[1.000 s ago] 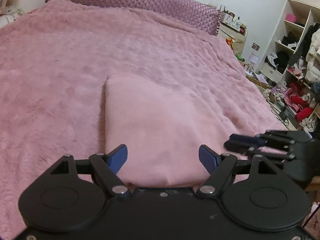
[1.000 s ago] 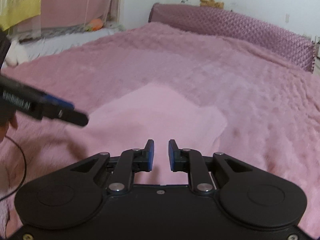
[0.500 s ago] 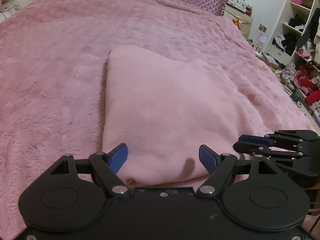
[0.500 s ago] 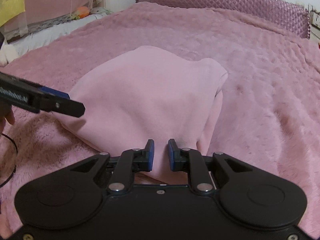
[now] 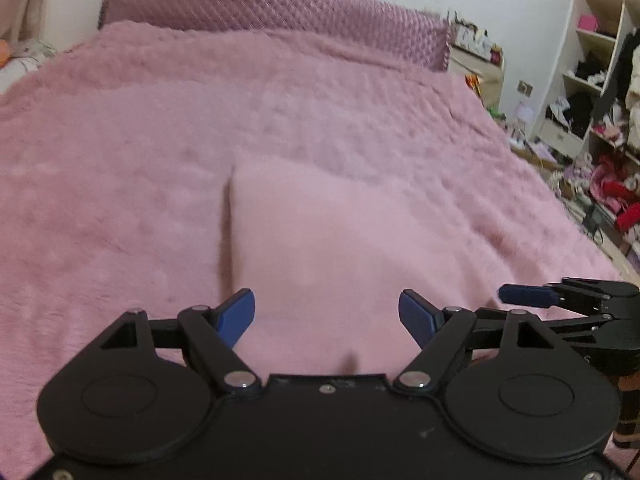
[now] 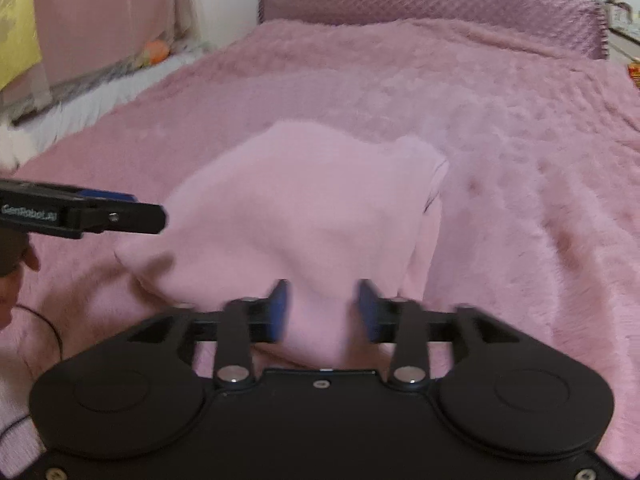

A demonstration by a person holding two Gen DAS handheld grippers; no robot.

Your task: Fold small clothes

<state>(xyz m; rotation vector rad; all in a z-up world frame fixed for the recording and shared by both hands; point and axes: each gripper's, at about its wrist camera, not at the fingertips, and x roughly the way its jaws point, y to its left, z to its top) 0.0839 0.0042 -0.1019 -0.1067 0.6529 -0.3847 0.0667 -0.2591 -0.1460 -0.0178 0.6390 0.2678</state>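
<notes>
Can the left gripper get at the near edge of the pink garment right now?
Probably yes: the left gripper is open over the pink garment's near edge, with nothing between.

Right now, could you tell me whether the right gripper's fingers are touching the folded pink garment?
Cannot tell. In the right wrist view the right gripper, whose fingers have just been opening, straddles the pink garment, but motion blur hides any contact or gap.

Pale pink garment (image 5: 340,240), fuzzy pink bedspread (image 5: 120,160)
</notes>
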